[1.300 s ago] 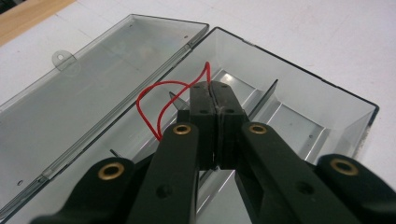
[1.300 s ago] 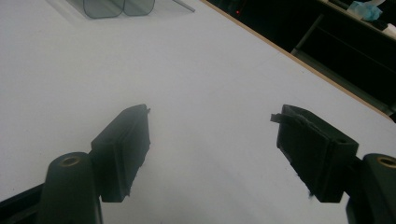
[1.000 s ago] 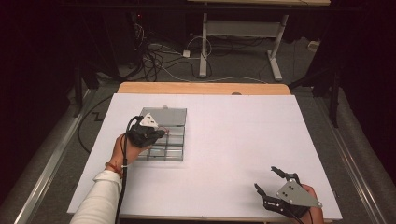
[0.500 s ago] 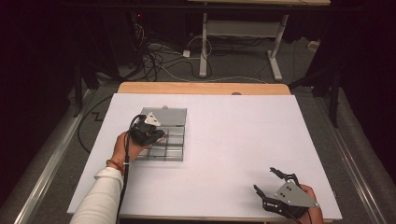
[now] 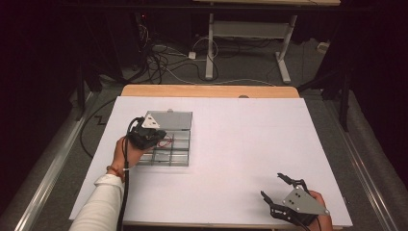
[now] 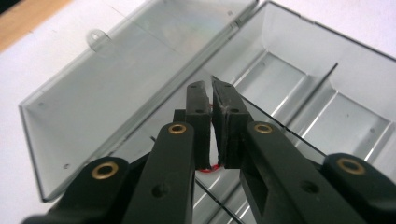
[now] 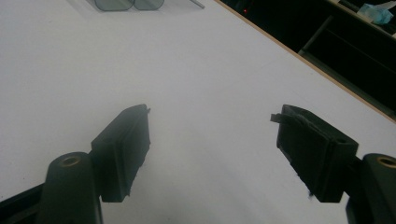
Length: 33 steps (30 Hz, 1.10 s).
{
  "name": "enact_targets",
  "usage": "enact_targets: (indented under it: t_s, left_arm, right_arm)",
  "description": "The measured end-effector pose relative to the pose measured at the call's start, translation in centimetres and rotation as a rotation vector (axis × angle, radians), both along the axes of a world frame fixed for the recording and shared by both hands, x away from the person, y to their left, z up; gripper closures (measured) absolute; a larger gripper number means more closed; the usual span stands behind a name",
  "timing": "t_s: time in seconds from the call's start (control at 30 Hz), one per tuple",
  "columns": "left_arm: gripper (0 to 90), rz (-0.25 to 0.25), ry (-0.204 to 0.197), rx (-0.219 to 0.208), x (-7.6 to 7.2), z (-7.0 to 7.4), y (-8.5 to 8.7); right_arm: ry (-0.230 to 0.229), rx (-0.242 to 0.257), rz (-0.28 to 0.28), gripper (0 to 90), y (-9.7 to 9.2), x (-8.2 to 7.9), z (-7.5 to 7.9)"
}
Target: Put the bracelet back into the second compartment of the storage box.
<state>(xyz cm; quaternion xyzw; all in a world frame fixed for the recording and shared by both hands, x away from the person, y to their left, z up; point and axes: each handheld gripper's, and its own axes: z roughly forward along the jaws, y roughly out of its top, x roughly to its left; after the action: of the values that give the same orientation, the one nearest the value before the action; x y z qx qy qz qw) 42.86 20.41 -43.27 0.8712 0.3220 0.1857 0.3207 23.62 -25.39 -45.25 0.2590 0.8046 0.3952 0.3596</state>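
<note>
A clear box (image 5: 168,144) with its lid (image 5: 171,120) swung open sits on the left half of the white tabletop (image 5: 240,144), its inside split into small compartments. The lid lies flat on the far side of the box, joined along the hinge.

The left gripper (image 5: 161,138) hangs over the box's left part, held in the left hand (image 5: 126,150), with the white sleeve (image 5: 98,207) coming in from the bottom edge. In the left gripper view, the left gripper (image 6: 212,123) has its fingers (image 6: 198,123) drawn almost together, and a thin red thing (image 6: 211,168) (a band or wire, too little of it shows to tell) peeks out between them and below. In the high view a bit of the same red (image 5: 166,142) lies in a compartment just beside the fingers. The fingers appear pinched on it.

The right gripper (image 5: 281,192) rests at the near right corner of the tabletop, well apart from the box. In the right gripper view, the right gripper (image 7: 212,149) has its fingers (image 7: 122,149) spread wide over bare tabletop (image 7: 187,70), with nothing between them; the box's rounded edge (image 7: 128,3) shows at the top.
</note>
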Motion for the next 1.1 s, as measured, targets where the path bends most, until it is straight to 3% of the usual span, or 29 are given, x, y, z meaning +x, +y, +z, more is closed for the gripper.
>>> enact_targets:
  t_s: [0.07, 0.1, 0.17, 0.43, 0.53, 0.67, 0.7, 1.0, 1.03, 1.07, 1.1]
  left_arm:
    - [83.1, 0.007, -0.028, -0.007, -0.3, 0.1, 0.2]
    - [83.0, 0.036, -0.052, -0.066, -0.5, -0.1, 0.0]
    - [83.1, 0.044, -0.089, -0.088, -1.0, 0.0, 0.4]
    - [79.4, 0.050, -0.141, -0.138, -1.7, 0.3, 0.8]
    - [79.2, 0.044, -0.167, -0.139, -2.1, 0.4, 0.7]
    - [70.0, 0.035, -0.203, -0.164, -2.5, 0.5, 0.0]
    - [65.8, 0.039, -0.223, -0.156, -2.7, 0.7, -0.3]
    - [49.7, 0.015, -0.267, -0.110, -3.4, 1.3, -1.1]
    - [40.7, 0.023, -0.271, -0.110, -3.4, 1.3, -1.2]
    - [40.7, 0.027, -0.274, -0.100, -3.4, 1.4, -1.2]
    - [32.7, 0.028, -0.277, -0.094, -3.5, 1.4, -1.1]
  right_arm:
    - [0.003, 0.002, -0.002, 26.3, 0.0, 0.0, -0.1]
    - [0.004, 0.003, -0.001, 26.3, 0.1, 0.1, -0.1]
    - [0.008, 0.000, 0.002, 26.3, 0.1, 0.1, -0.2]
    - [0.019, 0.003, -0.004, 26.3, 0.1, 0.2, -0.3]
    - [0.021, 0.003, -0.005, 26.3, 0.1, 0.2, -0.3]
    - [0.024, -0.006, 0.001, 26.3, 0.3, 0.2, -0.4]
    - [0.025, -0.006, 0.001, 26.3, 0.3, 0.2, -0.5]
    - [0.030, -0.019, 0.018, 26.3, 0.6, 0.1, -0.6]
    - [0.030, -0.020, 0.017, 26.3, 0.6, 0.1, -0.6]
    - [0.030, -0.020, 0.017, 26.3, 0.6, 0.1, -0.6]
    - [0.028, -0.016, 0.015, 26.3, 0.5, 0.1, -0.6]
